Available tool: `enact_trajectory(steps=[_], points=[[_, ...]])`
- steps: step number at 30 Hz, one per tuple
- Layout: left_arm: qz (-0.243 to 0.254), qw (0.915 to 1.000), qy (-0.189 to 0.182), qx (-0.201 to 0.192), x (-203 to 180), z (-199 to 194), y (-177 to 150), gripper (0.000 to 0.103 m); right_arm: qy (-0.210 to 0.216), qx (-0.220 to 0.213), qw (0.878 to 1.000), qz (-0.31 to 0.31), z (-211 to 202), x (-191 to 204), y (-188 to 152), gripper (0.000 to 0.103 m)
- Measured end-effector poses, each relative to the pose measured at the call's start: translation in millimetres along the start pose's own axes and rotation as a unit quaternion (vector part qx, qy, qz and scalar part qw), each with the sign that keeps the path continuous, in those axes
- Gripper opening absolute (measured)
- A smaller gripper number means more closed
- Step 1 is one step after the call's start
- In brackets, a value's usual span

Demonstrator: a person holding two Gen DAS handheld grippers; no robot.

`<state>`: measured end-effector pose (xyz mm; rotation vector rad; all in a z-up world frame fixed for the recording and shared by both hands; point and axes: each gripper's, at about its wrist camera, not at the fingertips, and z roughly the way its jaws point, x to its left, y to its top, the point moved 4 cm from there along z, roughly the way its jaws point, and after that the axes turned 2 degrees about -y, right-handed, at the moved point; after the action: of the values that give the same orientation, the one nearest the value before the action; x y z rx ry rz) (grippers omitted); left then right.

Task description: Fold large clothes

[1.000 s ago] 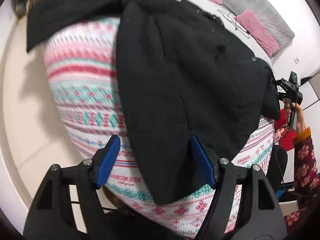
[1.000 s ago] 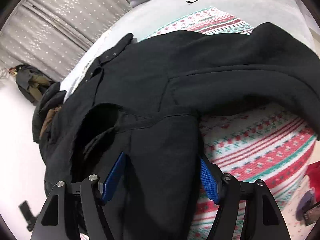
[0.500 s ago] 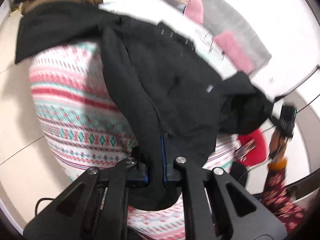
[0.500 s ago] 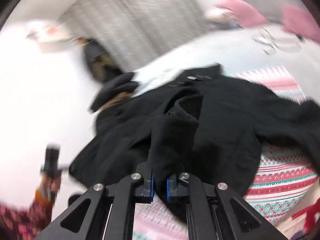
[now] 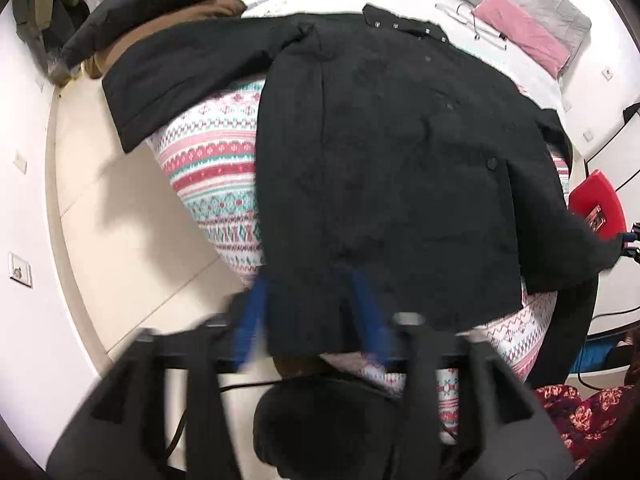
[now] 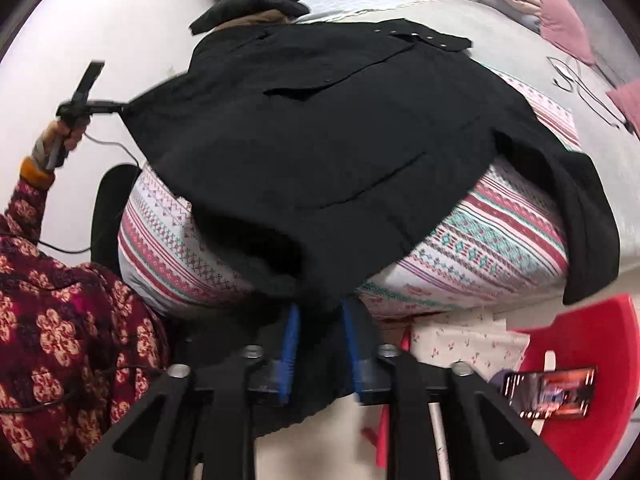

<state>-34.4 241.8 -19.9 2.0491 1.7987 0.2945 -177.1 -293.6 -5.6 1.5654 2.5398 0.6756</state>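
A large black coat (image 5: 384, 152) lies spread flat over the patterned blanket (image 5: 216, 176) on the bed, collar at the far side, one sleeve stretched to the left. My left gripper (image 5: 312, 312) is open at the near hem, its blue pads blurred on either side of the cloth. In the right wrist view the same coat (image 6: 328, 128) covers the blanket (image 6: 496, 240). My right gripper (image 6: 320, 344) is part-open with the hem corner between its pads. The left gripper also shows in the right wrist view (image 6: 86, 96), at the coat's far corner.
A pile of dark and brown clothes (image 5: 152, 12) lies at the bed's far left. Pink pillows (image 5: 520, 28) and a cable (image 5: 472, 24) are at the headboard. A red stool (image 6: 580, 376) with a phone stands at the right. A black chair (image 5: 328, 428) is below the left gripper.
Both grippers were shut on the coat half a second ago and have opened. The coat, lifted and bunched before, now lies spread flat across the bed.
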Motion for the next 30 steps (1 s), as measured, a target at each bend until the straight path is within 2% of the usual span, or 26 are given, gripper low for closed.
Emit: enact_trajectory(steps=[1, 2, 3, 5, 7, 9, 10, 12, 13, 15, 16, 18, 21, 23, 25, 27, 30], points=[[0.001, 1.0, -0.003, -0.008, 1, 0, 3, 0.07, -0.003, -0.011, 1.0, 0.007, -4, -3, 2, 0.051], [0.004, 0.9999, -0.006, -0.011, -1, 3, 6, 0.07, -0.01, -0.027, 0.999, 0.019, -8, -7, 6, 0.069], [0.006, 0.9999, -0.005, -0.011, 1, 7, 7, 0.07, -0.012, -0.04, 0.999, 0.035, -10, -11, 12, 0.078], [0.0, 1.0, 0.005, -0.006, 3, 15, 5, 0.07, 0.013, -0.058, 0.995, 0.078, -10, -22, 19, 0.079], [-0.003, 0.9998, 0.02, -0.002, -2, 19, 4, 0.07, 0.042, -0.064, 0.986, 0.148, 2, -37, 27, 0.079], [0.032, 0.9994, -0.002, -0.009, -27, 18, 2, 0.07, 0.05, -0.055, 0.978, 0.197, 21, -39, 36, 0.079], [0.063, 0.9978, -0.016, -0.016, -46, 16, -1, 0.07, 0.054, -0.054, 0.977, 0.199, 27, -35, 43, 0.079], [0.121, 0.992, -0.03, -0.023, -76, 16, -7, 0.07, 0.065, -0.064, 0.984, 0.155, 38, -7, 61, 0.079], [0.164, 0.9853, -0.04, -0.024, -98, 17, -12, 0.071, 0.071, -0.065, 0.988, 0.124, 41, 13, 72, 0.079], [0.22, 0.9736, -0.058, -0.021, -126, 20, -22, 0.071, 0.077, -0.063, 0.993, 0.063, 48, 49, 88, 0.079], [0.252, 0.9649, -0.071, -0.017, -141, 23, -28, 0.071, 0.075, -0.063, 0.995, 0.024, 51, 70, 96, 0.079], [0.3, 0.9491, -0.096, -0.005, -162, 30, -41, 0.071, 0.06, -0.06, 0.995, -0.054, 59, 110, 105, 0.079], [0.35, 0.9298, -0.114, 0.017, -183, 41, -55, 0.071, 0.027, -0.046, 0.986, -0.158, 74, 162, 109, 0.079], [0.372, 0.9206, -0.115, 0.028, -193, 50, -59, 0.071, -0.005, -0.049, 0.974, -0.22, 83, 189, 111, 0.079], [0.382, 0.9163, -0.114, 0.035, -201, 59, -60, 0.071, -0.047, -0.067, 0.958, -0.274, 93, 210, 112, 0.079], [0.39, 0.9123, -0.117, 0.041, -206, 69, -62, 0.071, -0.1, -0.078, 0.936, -0.328, 107, 229, 113, 0.079], [0.392, 0.9127, -0.108, 0.038, -202, 80, -61, 0.066, -0.189, -0.081, 0.888, -0.411, 136, 241, 104, 0.078]])
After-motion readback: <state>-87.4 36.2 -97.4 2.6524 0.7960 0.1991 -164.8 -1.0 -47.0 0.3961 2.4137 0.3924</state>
